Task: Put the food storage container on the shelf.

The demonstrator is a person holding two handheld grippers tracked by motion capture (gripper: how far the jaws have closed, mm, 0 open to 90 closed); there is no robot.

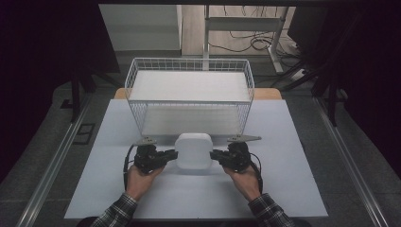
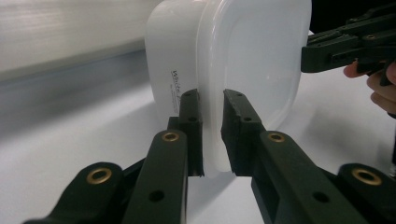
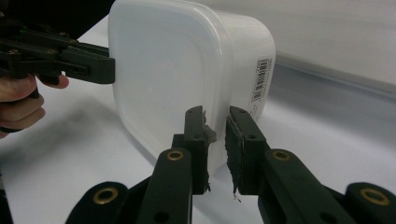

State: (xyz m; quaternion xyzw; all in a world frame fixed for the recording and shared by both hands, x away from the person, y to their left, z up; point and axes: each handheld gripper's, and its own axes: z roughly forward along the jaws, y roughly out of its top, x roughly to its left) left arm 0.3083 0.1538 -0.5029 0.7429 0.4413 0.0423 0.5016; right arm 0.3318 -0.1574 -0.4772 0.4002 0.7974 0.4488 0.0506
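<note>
Beyond both sets of jaws, a white wire basket with a flat white panel inside stands on the pale, matte bench. Between them sits a smooth, rounded-square white plastic container, lid on. The left gripper and right gripper each pinch its rim from opposite sides.

High view overlooks table; gripper views face close, opposed
</note>
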